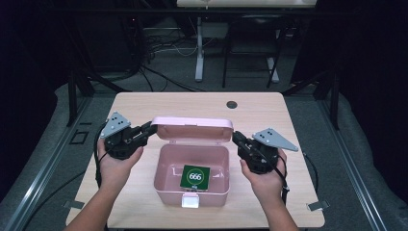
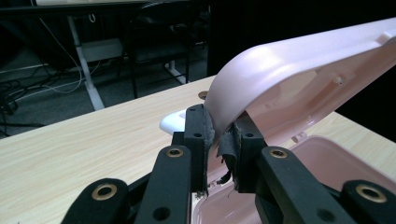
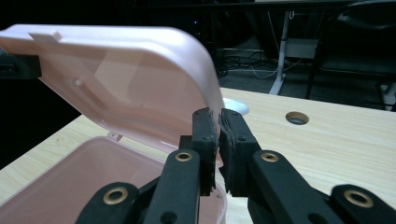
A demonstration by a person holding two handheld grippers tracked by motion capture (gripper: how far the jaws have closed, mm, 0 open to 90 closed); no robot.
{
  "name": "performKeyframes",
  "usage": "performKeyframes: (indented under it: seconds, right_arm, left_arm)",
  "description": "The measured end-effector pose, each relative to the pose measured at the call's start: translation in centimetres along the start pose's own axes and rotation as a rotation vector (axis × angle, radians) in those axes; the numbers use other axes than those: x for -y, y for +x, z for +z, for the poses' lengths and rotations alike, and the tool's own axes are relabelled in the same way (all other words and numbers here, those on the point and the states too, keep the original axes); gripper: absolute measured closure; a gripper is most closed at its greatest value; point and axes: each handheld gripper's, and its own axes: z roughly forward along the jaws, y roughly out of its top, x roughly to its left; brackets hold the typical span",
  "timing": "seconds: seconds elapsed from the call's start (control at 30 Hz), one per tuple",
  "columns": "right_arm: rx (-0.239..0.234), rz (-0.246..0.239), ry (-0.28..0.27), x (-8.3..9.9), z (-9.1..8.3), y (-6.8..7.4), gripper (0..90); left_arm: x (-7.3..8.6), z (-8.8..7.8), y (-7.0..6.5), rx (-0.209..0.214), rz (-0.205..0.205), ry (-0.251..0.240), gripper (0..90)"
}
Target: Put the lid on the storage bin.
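The raised pink lid (image 1: 192, 129) is pinched at both ends between the closed fingers (image 2: 198, 140) of the left gripper (image 1: 148, 130) and right gripper (image 1: 236, 138); uneven lifting would likely twist its hinge.

Wooden table (image 1: 144, 106) with round grommet hole (image 1: 232, 104) near far edge. Beyond: white desk leg (image 1: 199, 48), black chair frame (image 1: 250, 53), floor cables (image 1: 159, 45).

A box (image 1: 166, 180) sits on the table (image 1: 144, 103), near its front edge. Its lid (image 1: 192, 129) stands raised behind it. A card (image 1: 195, 177) lies inside. Grippers flank the lid: left (image 1: 150, 129), right (image 1: 236, 138).
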Motion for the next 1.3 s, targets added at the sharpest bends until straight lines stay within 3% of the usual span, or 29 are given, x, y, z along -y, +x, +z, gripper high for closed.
performKeyframes:
  seconds: [0.4, 0.6, 1.07, 1.3]
  right_arm:
    - [0.031, 0.046, -0.001, -0.6, -0.8, -1.4, 82.9]
    - [0.021, 0.063, 0.004, -0.6, -0.7, -1.8, 79.9]
    - [0.025, 0.066, 0.023, -0.7, -0.7, -2.0, 76.8]
    - [0.013, 0.072, 0.047, -0.6, -0.3, -2.2, 69.6]
  left_arm:
    - [0.3, -0.4, 0.1, 0.032, -0.026, 0.007, 78.6]
    - [0.9, -0.8, 0.0, 0.058, -0.046, -0.008, 77.2]
    - [1.7, -1.8, -0.3, 0.086, -0.026, 0.015, 75.0]
    - [2.2, -1.9, -0.4, 0.096, -0.033, 0.014, 72.1]
